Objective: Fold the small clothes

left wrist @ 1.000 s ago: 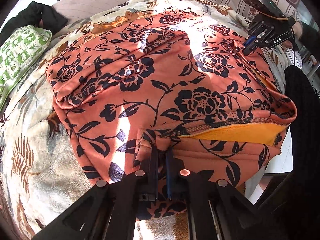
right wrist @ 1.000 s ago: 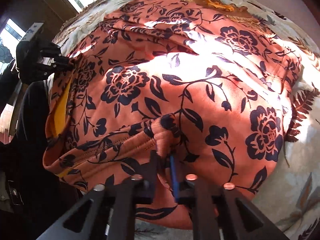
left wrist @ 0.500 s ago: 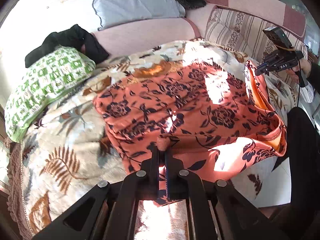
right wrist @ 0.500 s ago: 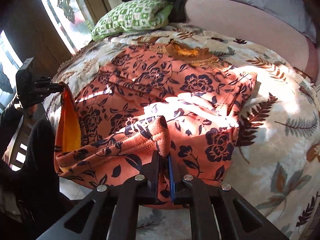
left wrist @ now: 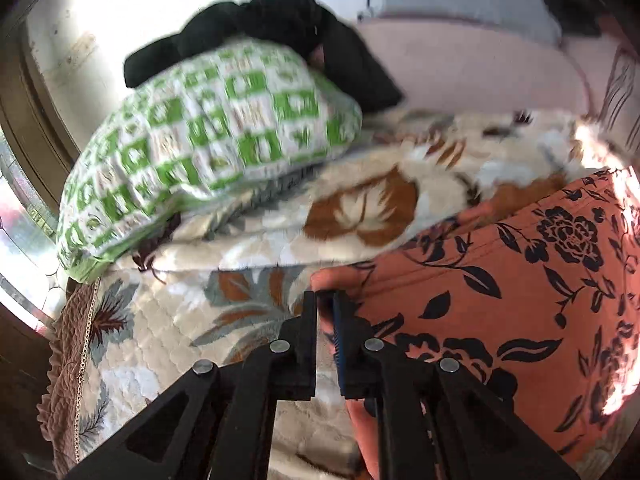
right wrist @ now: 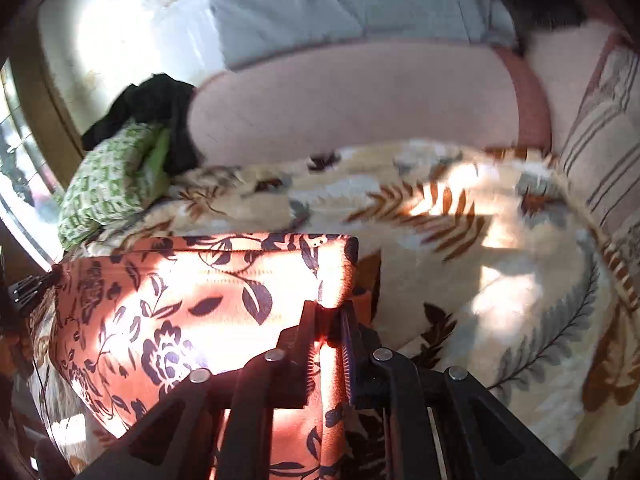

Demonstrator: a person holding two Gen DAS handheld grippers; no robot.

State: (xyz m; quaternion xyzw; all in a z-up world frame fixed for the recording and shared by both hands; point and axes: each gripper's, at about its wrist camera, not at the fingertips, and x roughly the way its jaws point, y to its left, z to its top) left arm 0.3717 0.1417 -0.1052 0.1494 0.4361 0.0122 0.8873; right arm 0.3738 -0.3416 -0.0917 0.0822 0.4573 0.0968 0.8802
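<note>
Garment (left wrist: 520, 300) hangs lifted over blanket (left wrist: 248, 320), stretched between tools. Left tool (left wrist: 325, 304) pinches one corner, right tool (right wrist: 329, 316) clamps other. Risk: thin pinch slips mid-swing, corner drops, fold lands crooked near pillow (left wrist: 192, 168).

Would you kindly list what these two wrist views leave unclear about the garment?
- Left wrist view: the orange floral garment runs past the right edge, so its full shape is cut off.
- Left wrist view: motion blur smears the green checked pillow.
- Right wrist view: the right tongs cover the gripped fold; glare washes out its print.
- Right wrist view: the left tongs are cut by the edge.
</note>
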